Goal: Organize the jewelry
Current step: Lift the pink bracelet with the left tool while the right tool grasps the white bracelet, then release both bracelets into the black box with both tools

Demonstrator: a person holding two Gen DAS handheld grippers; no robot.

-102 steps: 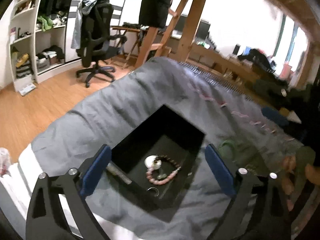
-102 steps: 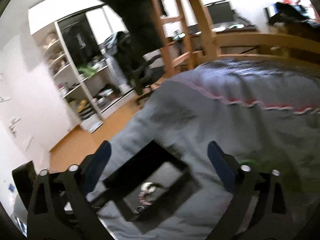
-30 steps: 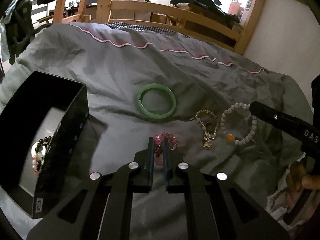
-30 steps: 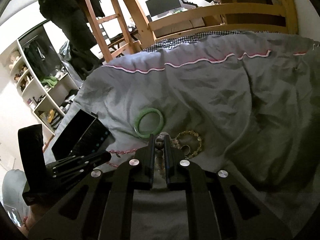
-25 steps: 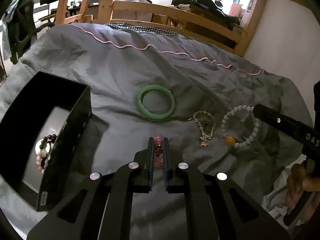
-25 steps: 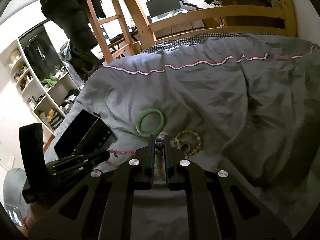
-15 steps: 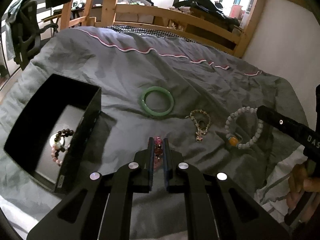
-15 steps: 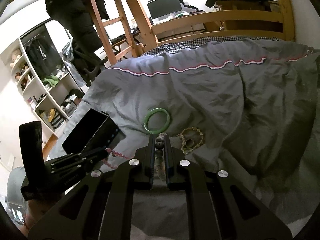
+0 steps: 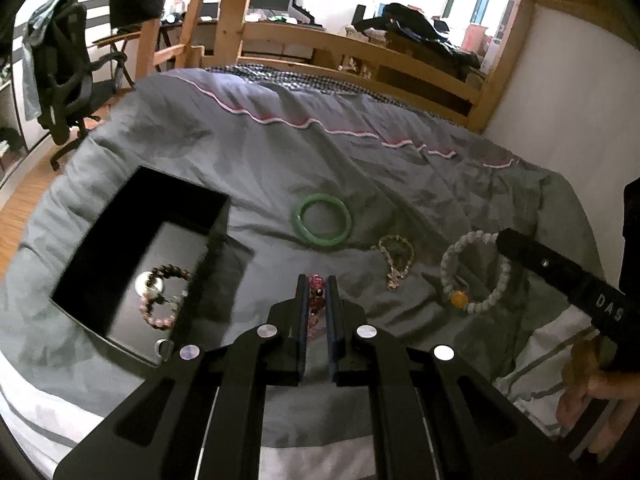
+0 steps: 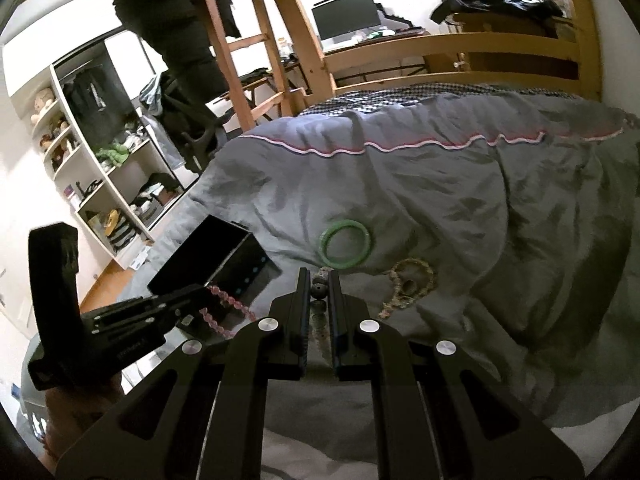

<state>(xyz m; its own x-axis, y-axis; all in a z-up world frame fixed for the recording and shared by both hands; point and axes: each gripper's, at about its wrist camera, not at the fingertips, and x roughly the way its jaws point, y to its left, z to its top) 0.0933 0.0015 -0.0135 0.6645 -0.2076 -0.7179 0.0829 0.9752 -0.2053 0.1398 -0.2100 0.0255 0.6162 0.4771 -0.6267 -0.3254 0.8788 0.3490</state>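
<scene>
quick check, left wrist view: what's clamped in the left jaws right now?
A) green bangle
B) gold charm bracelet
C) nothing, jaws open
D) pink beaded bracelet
D: the left gripper is shut on the pink beaded bracelet, its pink beads showing between the jaws, while the green bangle and the gold charm bracelet lie loose on the grey duvet.

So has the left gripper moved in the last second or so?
Yes. The left gripper, shut on the pink bead bracelet, has lifted up and back: the green bangle and black box now look smaller and farther below it.
</scene>
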